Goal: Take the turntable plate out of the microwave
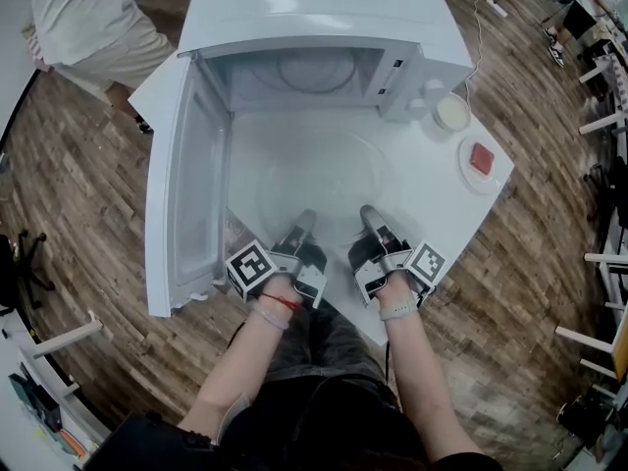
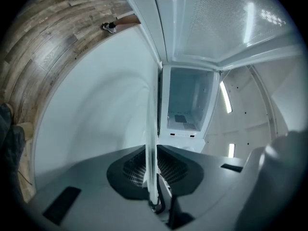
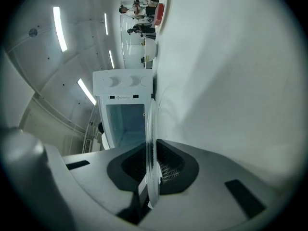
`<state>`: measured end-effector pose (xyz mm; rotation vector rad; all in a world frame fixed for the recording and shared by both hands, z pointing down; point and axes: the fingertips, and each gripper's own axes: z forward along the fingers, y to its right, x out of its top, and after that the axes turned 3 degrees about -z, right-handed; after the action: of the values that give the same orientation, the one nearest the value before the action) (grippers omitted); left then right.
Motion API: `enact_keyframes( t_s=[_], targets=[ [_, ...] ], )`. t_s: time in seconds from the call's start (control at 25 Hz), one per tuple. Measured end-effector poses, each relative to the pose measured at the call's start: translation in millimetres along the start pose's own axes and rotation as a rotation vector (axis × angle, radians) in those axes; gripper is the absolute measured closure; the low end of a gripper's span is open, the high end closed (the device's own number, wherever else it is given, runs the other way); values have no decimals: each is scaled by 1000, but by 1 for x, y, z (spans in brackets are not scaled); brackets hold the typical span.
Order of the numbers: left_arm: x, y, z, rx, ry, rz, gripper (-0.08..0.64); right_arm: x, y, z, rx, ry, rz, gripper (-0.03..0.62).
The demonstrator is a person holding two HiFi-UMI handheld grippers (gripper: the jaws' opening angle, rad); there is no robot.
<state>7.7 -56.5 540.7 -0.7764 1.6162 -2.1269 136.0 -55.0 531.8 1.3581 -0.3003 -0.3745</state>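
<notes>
The microwave (image 1: 324, 27) sits at the far side of the white desk (image 1: 432, 199), its door (image 1: 182, 184) swung wide open toward 9 o'clock. The turntable plate (image 1: 314, 177) is out of the oven: a clear glass disc lying flat over the desk just in front of the empty cavity. I cannot tell whether it rests on the desk or is held just above it.

The left hand-held gripper (image 1: 304, 220) pinches the plate's near rim at about 7 o'clock, and the right hand-held gripper (image 1: 370, 214) pinches it at about 5 o'clock. Each gripper's own view shows the thin glass edge (image 2: 150, 167) (image 3: 151, 170) squeezed between the dark pads.

At 2 o'clock from the plate, beside the microwave, stands a small white dish (image 1: 452, 113). Near it is a saucer (image 1: 481, 177) holding something red.
</notes>
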Motion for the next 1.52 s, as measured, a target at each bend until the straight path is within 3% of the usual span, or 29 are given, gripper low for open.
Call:
enact_keyframes(
  t_s=[0.32,0.48,0.88,1.04,1.2,1.52],
  targets=[
    [-46,-1,-9,2,-126,-61,518,0,-1,2,-14,-2,-3,552],
    [-50,-7,-10,20,-110,-130,520,0,1,3,-22,-3,-3,552],
    [-50,-21,-13,59,-116,-202,520,-1,5,2,-55,-31,-1,551],
    [-53,-8,-8,23,-98,-264,519,-1,5,1,-78,-53,-31,549],
    [-50,-19,-9,53,-96,-258,518,-9,2,-8,-75,-75,-29,489],
    [-53,-20,-8,87,-92,-251,518,-36,10,-29,-153,-121,-63,489]
  ],
)
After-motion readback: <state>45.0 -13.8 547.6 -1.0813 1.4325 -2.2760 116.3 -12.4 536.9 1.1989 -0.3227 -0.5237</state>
